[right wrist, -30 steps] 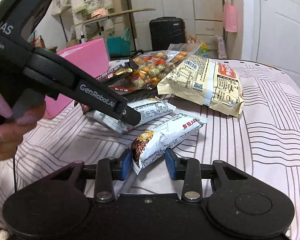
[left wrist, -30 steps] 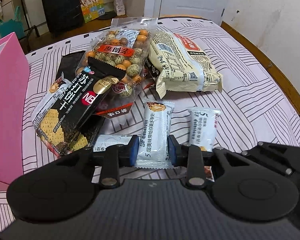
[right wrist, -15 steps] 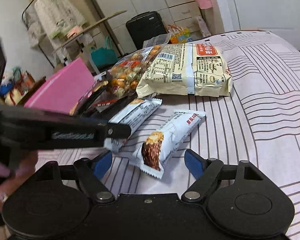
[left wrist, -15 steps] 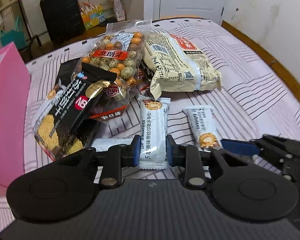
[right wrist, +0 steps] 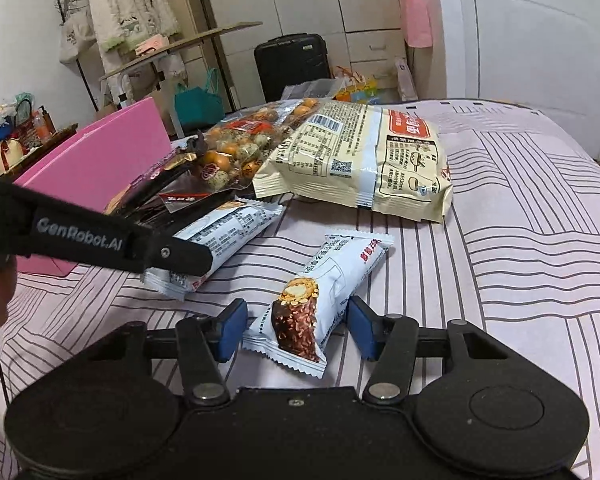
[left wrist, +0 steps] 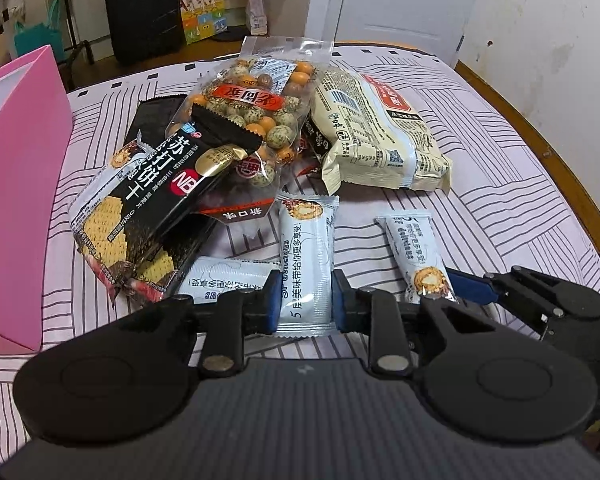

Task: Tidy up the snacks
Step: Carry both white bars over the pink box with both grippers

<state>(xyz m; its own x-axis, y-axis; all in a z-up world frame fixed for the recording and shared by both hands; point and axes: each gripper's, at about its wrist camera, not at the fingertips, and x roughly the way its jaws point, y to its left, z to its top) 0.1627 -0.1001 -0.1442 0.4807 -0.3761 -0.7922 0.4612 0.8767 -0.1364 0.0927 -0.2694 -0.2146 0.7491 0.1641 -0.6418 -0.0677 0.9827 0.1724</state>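
The bed (left wrist: 500, 148), under its pink striped sheet, is carrying the whole pile: toward its far edge the cream noodle pack (left wrist: 380, 132) is lying beside the clear bag of coated nuts (left wrist: 260, 116), with the black soda-cracker pack (left wrist: 140, 208) leaning against that bag nearer the left edge, where the pink bag (left wrist: 16, 184) is standing open. Nearer the near edge, three small white wafer bars are lying in a loose row.

The left hand-held gripper (left wrist: 305, 300) is clamping the middle wafer bar (left wrist: 308, 256) by its near end, its blue pads pressing both sides, having closed in a little tighter than a second ago; the bar is sitting flat on the sheet, not lifted. The right hand-held gripper (right wrist: 296, 330) is changing more: a second ago it was pinching the right-hand wafer bar (right wrist: 328, 292), then it let go wide, and its jaws have just been closing again. They are now straddling the bar's near end with a sliver of gap at each pad, so it is released and not gripping yet.

That is looking like a re-grip for a squarer hold, before both bars are carried toward the pink bag
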